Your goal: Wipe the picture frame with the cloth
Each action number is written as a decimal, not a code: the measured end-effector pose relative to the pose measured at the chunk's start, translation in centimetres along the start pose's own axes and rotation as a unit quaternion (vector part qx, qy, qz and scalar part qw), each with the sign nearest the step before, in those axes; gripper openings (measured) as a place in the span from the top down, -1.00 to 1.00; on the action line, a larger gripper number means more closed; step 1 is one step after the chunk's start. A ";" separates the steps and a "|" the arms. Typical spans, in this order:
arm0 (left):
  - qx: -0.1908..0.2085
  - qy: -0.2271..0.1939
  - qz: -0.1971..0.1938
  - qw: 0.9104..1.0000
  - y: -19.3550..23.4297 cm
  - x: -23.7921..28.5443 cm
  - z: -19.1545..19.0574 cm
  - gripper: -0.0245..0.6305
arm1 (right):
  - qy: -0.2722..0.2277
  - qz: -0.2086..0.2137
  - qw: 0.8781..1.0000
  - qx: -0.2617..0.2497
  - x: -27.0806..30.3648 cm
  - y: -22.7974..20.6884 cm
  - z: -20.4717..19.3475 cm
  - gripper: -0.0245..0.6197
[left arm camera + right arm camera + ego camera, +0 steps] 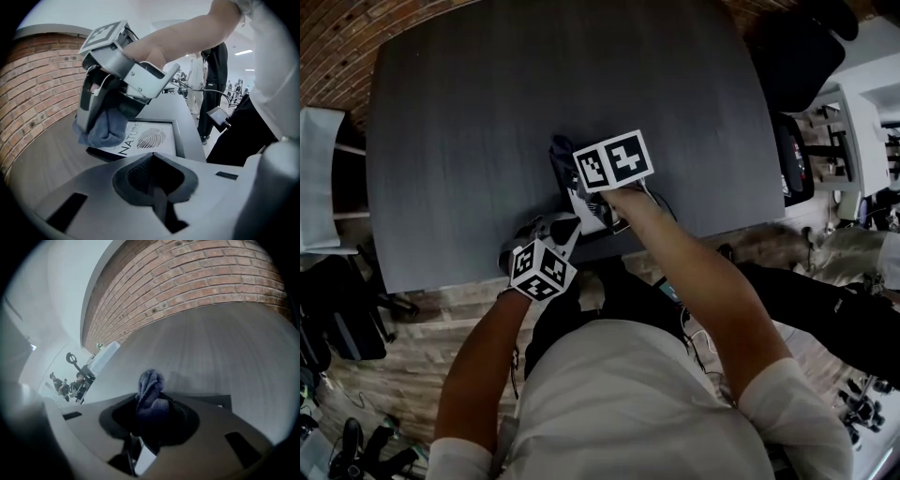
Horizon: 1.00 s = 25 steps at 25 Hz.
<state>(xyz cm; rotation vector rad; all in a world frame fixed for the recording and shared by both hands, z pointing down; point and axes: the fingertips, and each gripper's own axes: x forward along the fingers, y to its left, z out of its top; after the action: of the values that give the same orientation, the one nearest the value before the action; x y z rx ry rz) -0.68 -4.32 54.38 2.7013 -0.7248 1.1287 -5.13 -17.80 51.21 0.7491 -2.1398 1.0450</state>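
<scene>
The black picture frame (179, 137) with a white "NATURE" leaf print lies flat near the front edge of the dark table (487, 122); it also shows under the hands as the frame (592, 214). My right gripper (101, 119) is shut on a bunched blue cloth (107, 129) and rests it over the frame's far left part. That cloth (151, 387) fills the jaws of the right gripper (150, 404). My left gripper (152, 164) is shut, with nothing seen between its jaws, just short of the frame's near edge. Whether it touches the frame is hidden.
A brick wall (197, 282) runs behind the table. A white shelf unit (321, 178) stands at the left, black chairs and equipment (797, 56) at the right. People stand beyond the table's end (213, 93). The table's front edge (469, 281) is close to the left gripper.
</scene>
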 end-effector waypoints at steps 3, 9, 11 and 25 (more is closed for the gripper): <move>0.013 -0.003 -0.005 1.000 -0.1 0.0 0.1 0.90 | 0.012 0.016 1.000 0.011 1.8 0.9 -0.4 0.57; -0.037 0.004 -0.005 0.999 0.3 0.1 -0.1 0.90 | 0.020 -0.006 0.999 0.025 2.4 -1.1 -1.1 0.57; -0.052 0.008 -0.004 0.999 0.4 0.1 -0.3 0.90 | 0.021 -0.022 0.999 0.029 1.9 -2.3 -1.4 0.57; -0.064 0.028 0.027 0.997 0.5 0.2 -0.3 0.90 | 0.012 -0.104 0.994 0.024 -3.0 -8.4 -2.8 0.57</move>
<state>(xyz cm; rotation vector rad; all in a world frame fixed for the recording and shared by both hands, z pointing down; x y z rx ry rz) -1.02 -4.73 54.72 2.5487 -0.8359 1.1247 3.61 -19.27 54.22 0.9543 -1.9743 0.9920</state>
